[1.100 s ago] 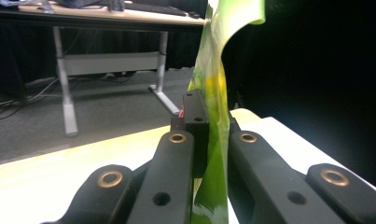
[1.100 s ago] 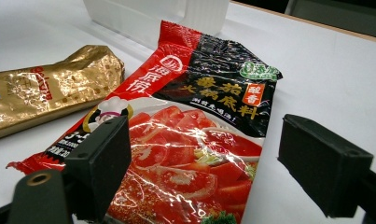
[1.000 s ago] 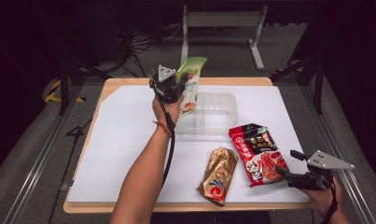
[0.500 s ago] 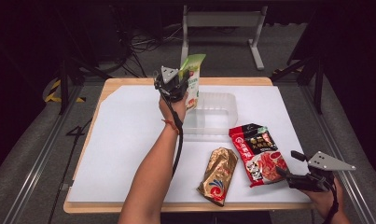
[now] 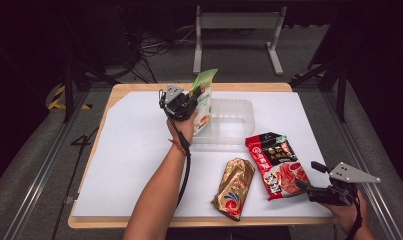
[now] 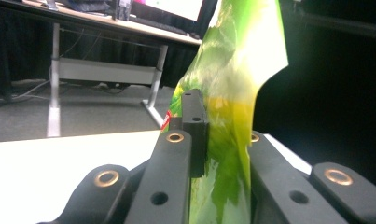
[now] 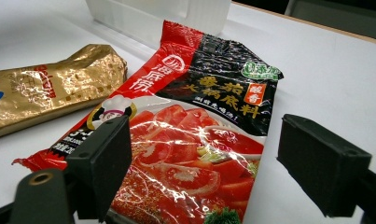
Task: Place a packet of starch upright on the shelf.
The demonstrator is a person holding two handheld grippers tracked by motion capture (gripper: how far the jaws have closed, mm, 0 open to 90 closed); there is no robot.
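Green pouch [image 5: 203, 97]: upright, tilted slightly, clamped between the jaws of the left gripper [image 5: 189, 102]; held at the left end of the clear tray [image 5: 239, 112], lower part against the tray's left wall.
Green pouch, close view [image 6: 232, 93]: crinkled foil, pinched between the two black jaws of the left gripper [image 6: 218, 140].
Left gripper: jaws drawn together on the pouch, pads pressing both faces.
Clear tray: translucent plastic, rectangular, near the counter's far edge.
Red packet [image 5: 276, 162]: flat on the white sheet, printed side up, just in front of the right gripper [image 5: 309, 177].
Red packet, close view [image 7: 195, 126]: lies between and beyond the two jaws, not touched by them.
Right gripper [image 7: 204, 163]: jaws wide apart, nothing held, low by the counter's near right corner.
Gold packet [image 5: 234, 187]: flat, just left of the red packet, apart from it.
Counter [image 5: 139, 87]: wooden top covered by a white sheet.
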